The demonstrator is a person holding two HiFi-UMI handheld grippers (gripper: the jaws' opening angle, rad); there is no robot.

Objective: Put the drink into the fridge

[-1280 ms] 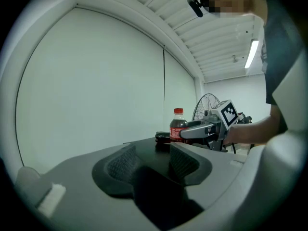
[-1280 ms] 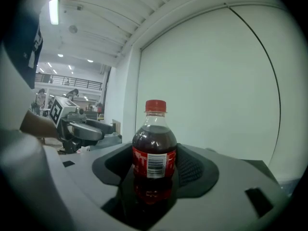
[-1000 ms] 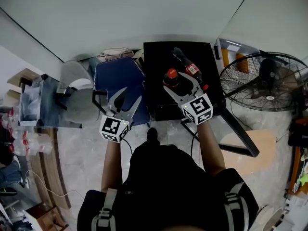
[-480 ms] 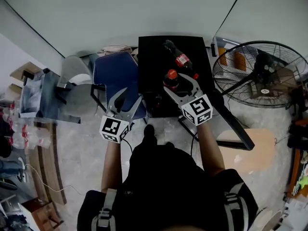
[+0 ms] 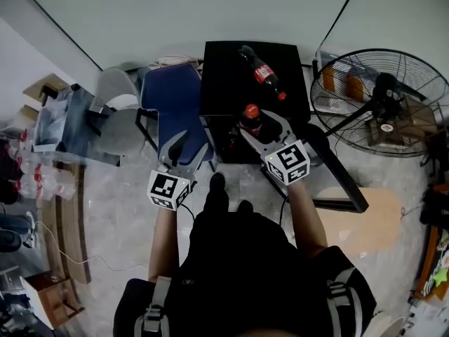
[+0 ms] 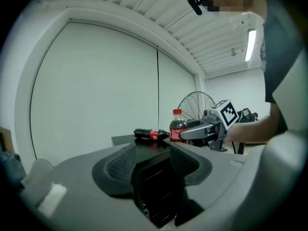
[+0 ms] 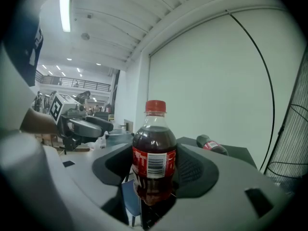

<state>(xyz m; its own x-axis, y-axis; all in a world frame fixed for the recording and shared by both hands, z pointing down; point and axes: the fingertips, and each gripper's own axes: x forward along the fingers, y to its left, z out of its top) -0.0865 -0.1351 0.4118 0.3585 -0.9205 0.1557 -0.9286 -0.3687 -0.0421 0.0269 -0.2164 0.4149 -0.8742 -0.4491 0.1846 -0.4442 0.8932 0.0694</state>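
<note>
Hold the bottle [image 7: 154,153] upright, jaws of the right gripper [image 5: 260,123] clenched on it, carrying toward the fridge [image 5: 224,76] at twelve o'clock, jaws of the left gripper [image 5: 192,138] released and empty.

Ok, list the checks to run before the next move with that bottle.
1. Right gripper shut on the upright bottle, fingers on both sides: ok.
2. Red cap on: ok.
3. Left gripper open and holding nothing, free to help: ok.
4. Fridge door open wide enough: cannot tell.
5. Second bottle lying on the fridge top, apart from the held one: ok.
</note>
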